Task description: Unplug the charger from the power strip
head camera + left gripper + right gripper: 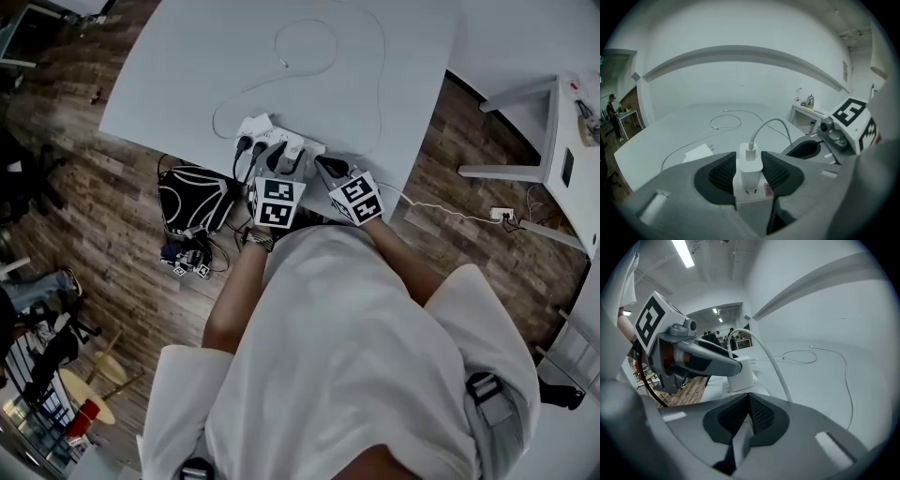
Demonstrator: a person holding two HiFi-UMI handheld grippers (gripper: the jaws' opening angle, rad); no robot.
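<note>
Left gripper view: left gripper [750, 161] is clamping the charger [751, 169], seemingly plugged into the power strip [755, 193] at the tabletop's [187, 75] near edge; right gripper [749, 405] is hovering closed, empty.

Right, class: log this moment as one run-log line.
left tongs: shut on charger | right tongs: shut | charger: plugged into power strip

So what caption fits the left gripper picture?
Left hand-held gripper pinching the white charger on the power strip, its cable looping over the table.
</note>
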